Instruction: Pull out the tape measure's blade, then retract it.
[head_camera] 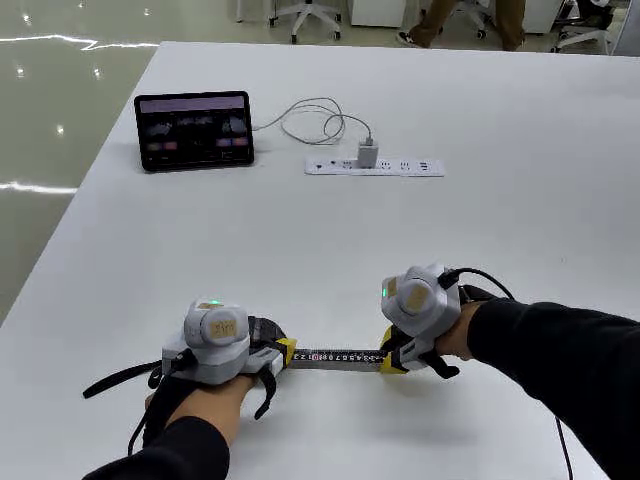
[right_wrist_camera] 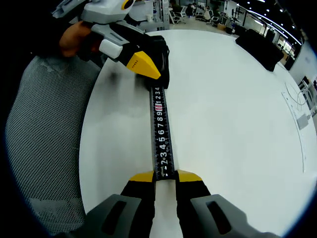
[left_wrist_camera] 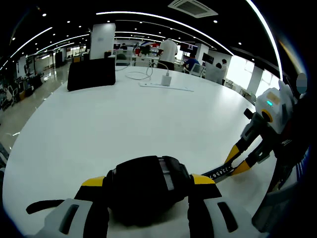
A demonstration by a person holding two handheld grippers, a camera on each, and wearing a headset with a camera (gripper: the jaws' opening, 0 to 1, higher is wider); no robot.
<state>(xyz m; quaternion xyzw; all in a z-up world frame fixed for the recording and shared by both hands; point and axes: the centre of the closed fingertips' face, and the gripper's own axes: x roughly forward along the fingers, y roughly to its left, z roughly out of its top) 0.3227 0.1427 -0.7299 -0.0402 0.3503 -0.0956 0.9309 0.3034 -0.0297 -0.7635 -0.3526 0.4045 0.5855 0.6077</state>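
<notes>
Clamped between the jaws of the left gripper, the black tape measure case is held on the white table. Its blade is drawn out a short way ahead of the right gripper, whose jaws are closed on the blade's end. Pulling is judged partly done; retraction is left.

A white power strip lies flat on the white tabletop, toward its far side. A white charger stands plugged into the strip. A pale cable leaves the charger in loose loops just behind the strip and runs off to the strip's left. Left of the strip and apart from it, a dark tablet is propped up, its screen dimly lit. Beyond the strip, past the tabletop's far edge, an office chair base stands on glossy floor.
</notes>
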